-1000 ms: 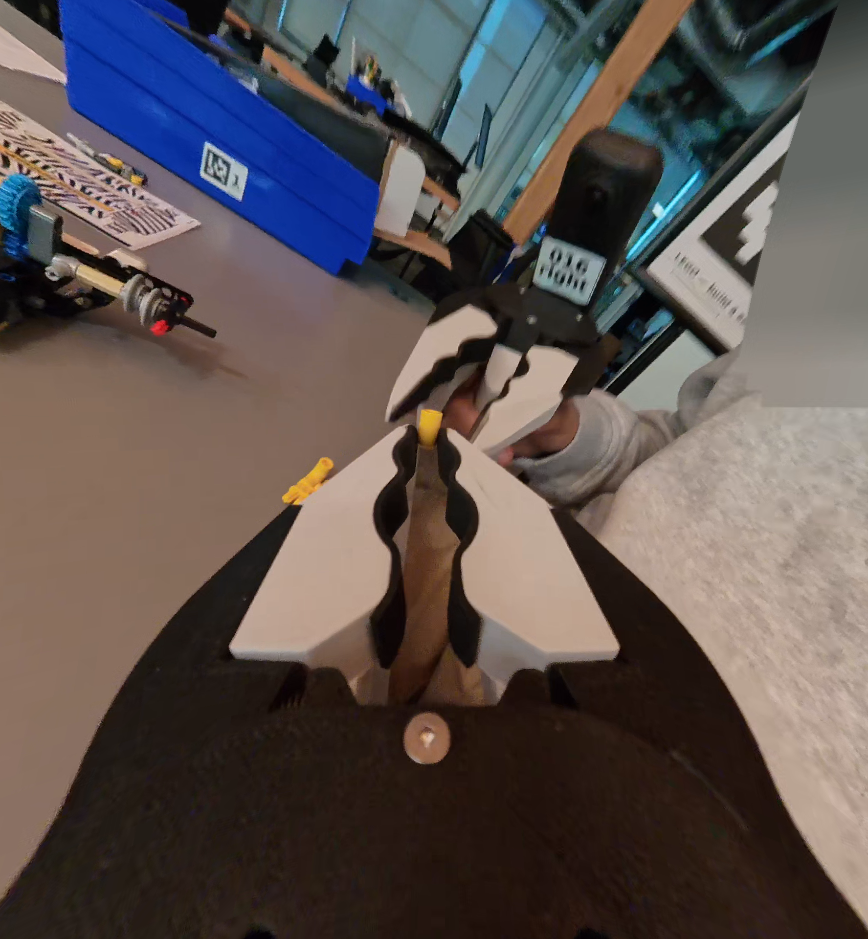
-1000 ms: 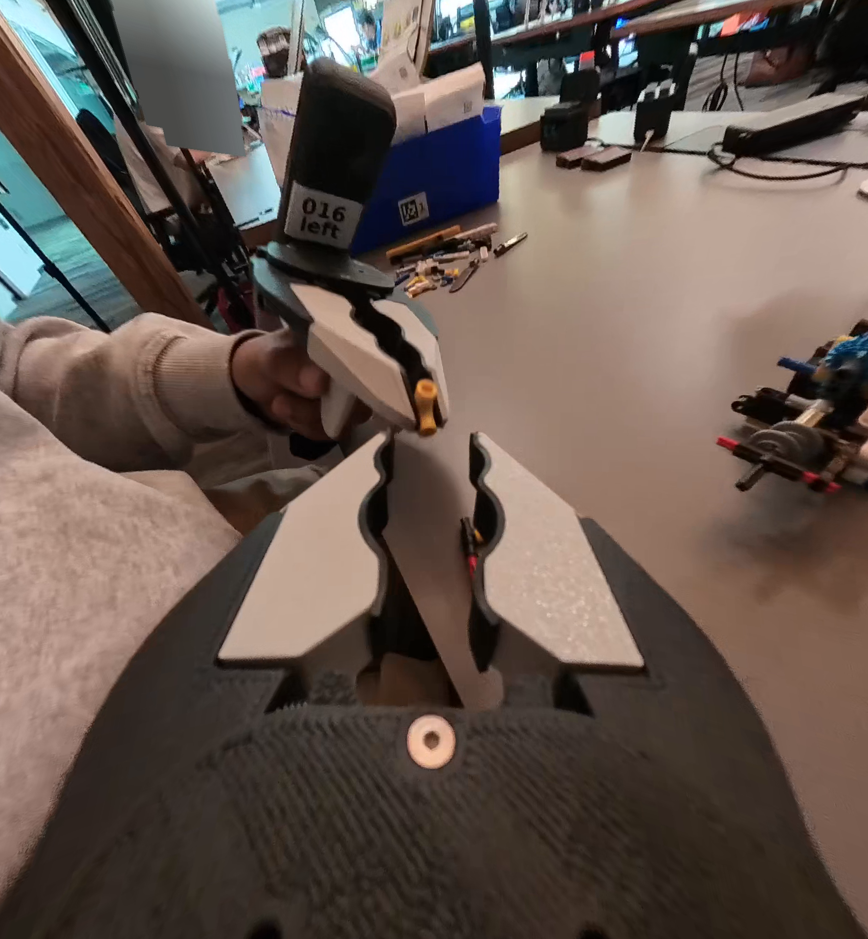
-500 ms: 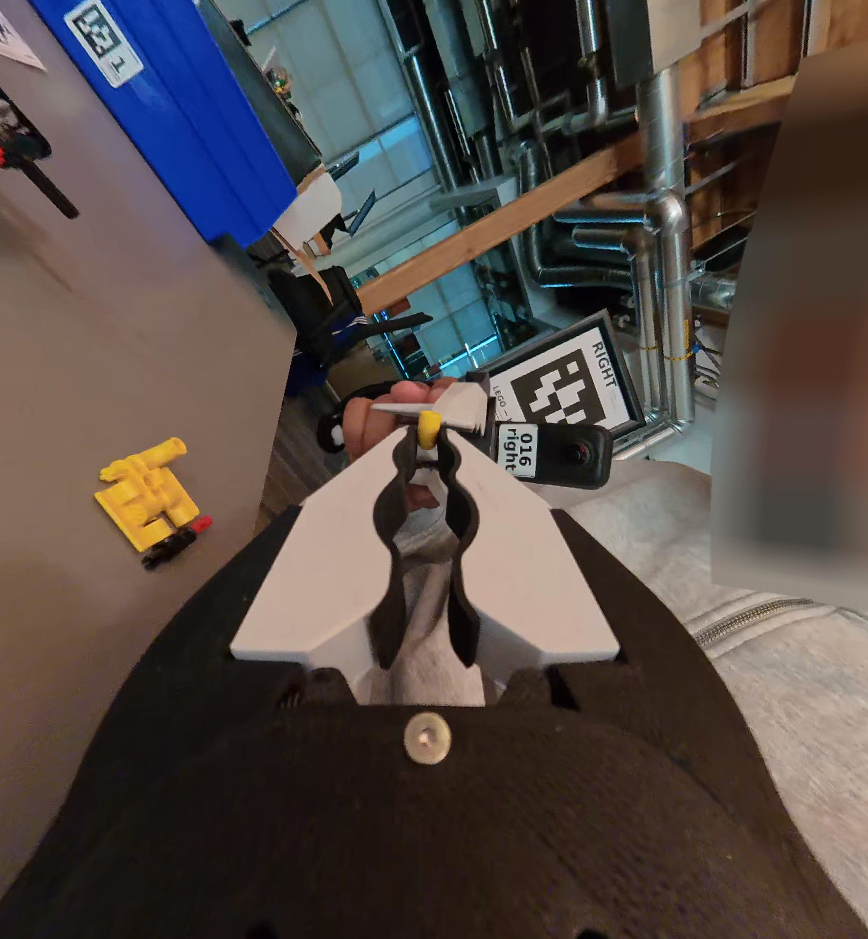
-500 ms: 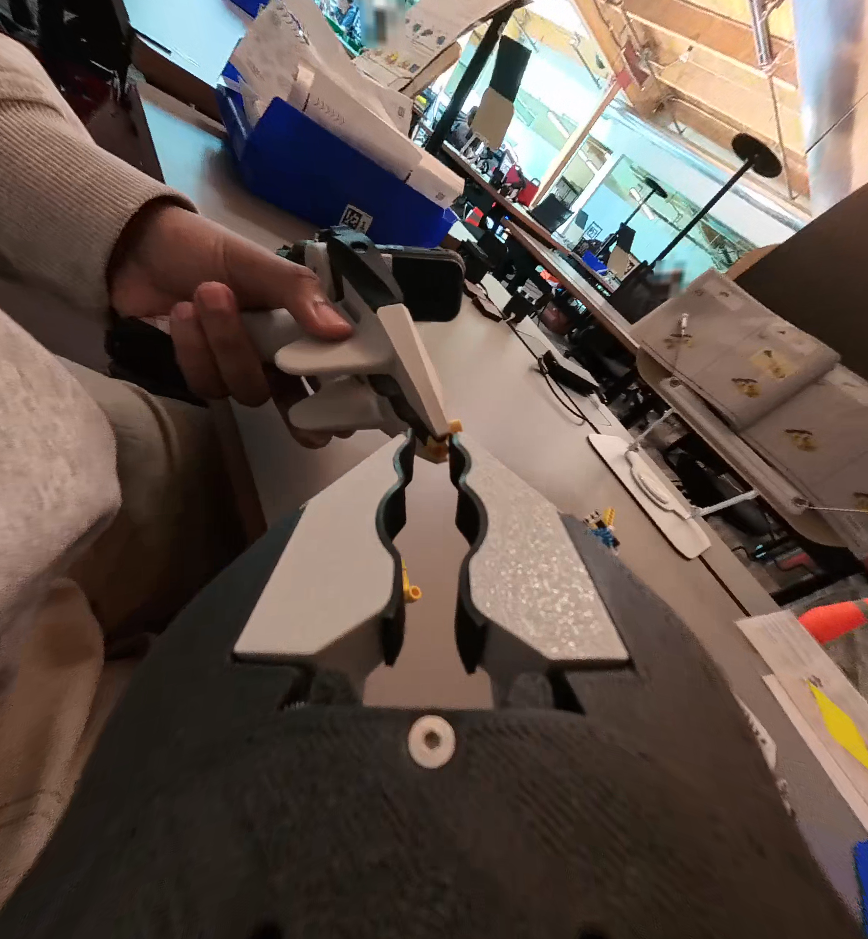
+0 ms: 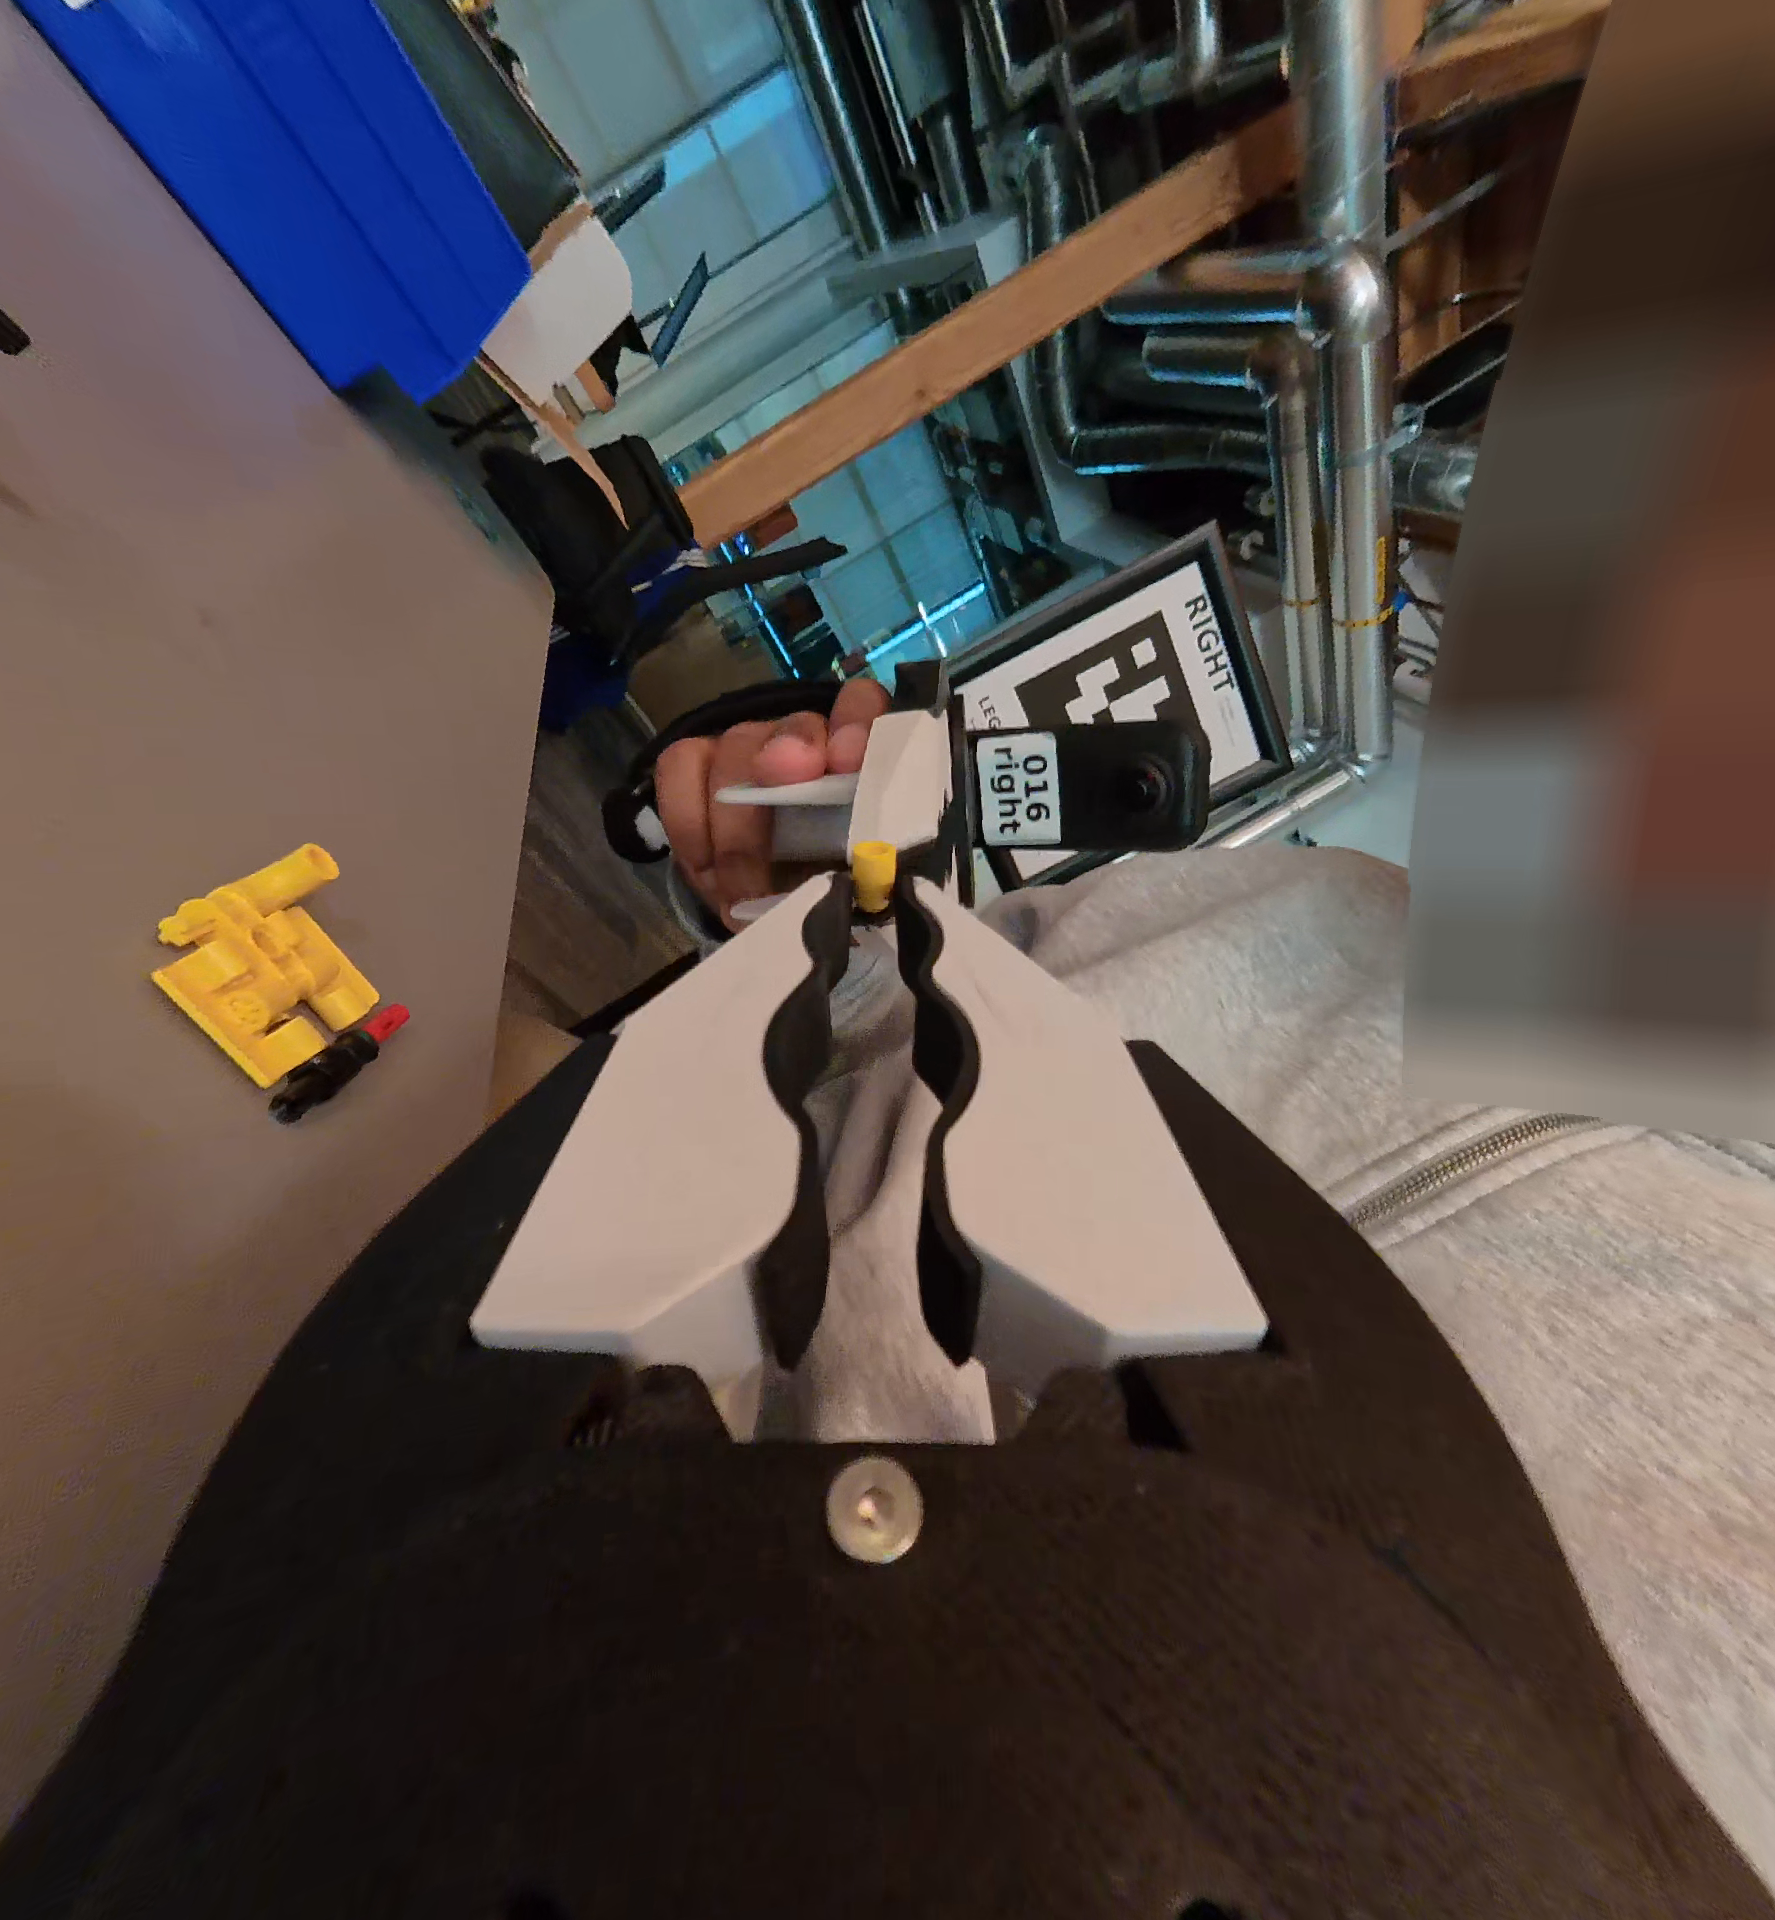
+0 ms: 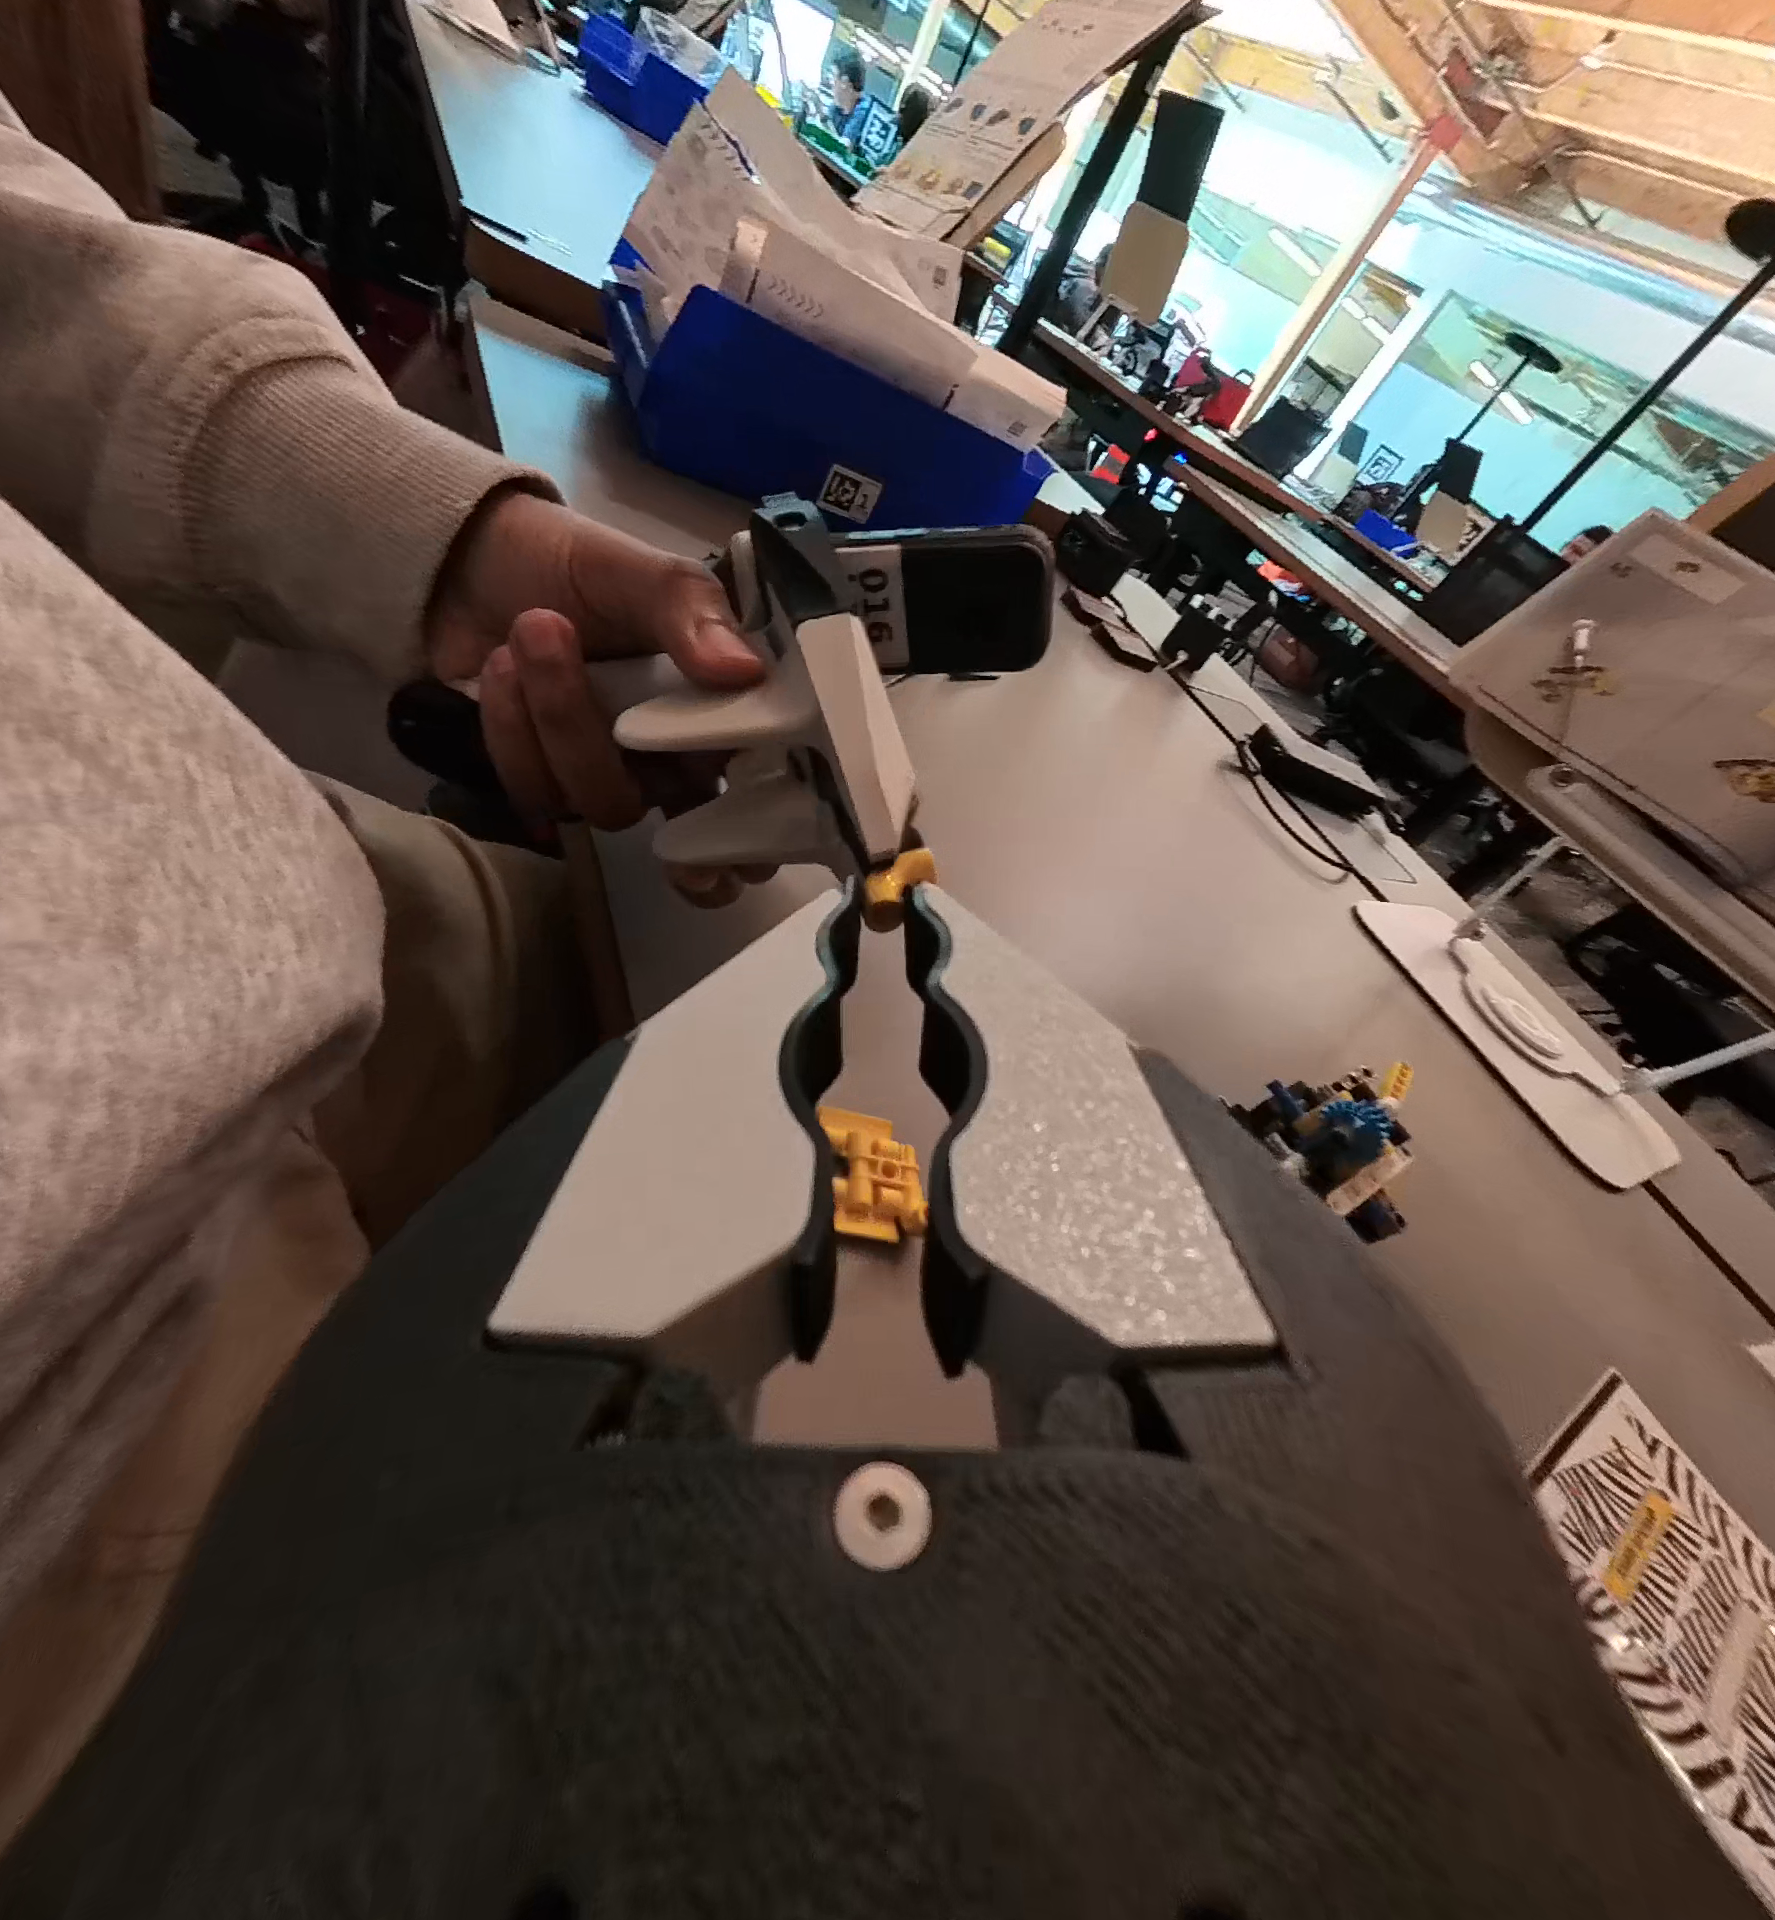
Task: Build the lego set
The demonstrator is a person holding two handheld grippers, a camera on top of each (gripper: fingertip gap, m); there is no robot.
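My left gripper is shut on a small yellow pin at its fingertips. In the right wrist view the right gripper has its tips closed on the same yellow pin, tip to tip with the left gripper. The right gripper shows edge-on in the left wrist view, held by a hand. Both are held in the air off the table edge. A yellow lego sub-assembly with a black and red pin lies on the grey table; it also shows between the right fingers.
The part-built lego vehicle stands on the table farther off. A blue bin with papers sits at the back, also in the left wrist view. A striped sticker sheet lies near right. A person's grey sleeve is at left. Less than 4 cm separates the two grippers' tips.
The right gripper went from open to closed on the yellow pin that the left gripper holds. Both grippers tilted and lifted away from the table, meeting tip to tip.
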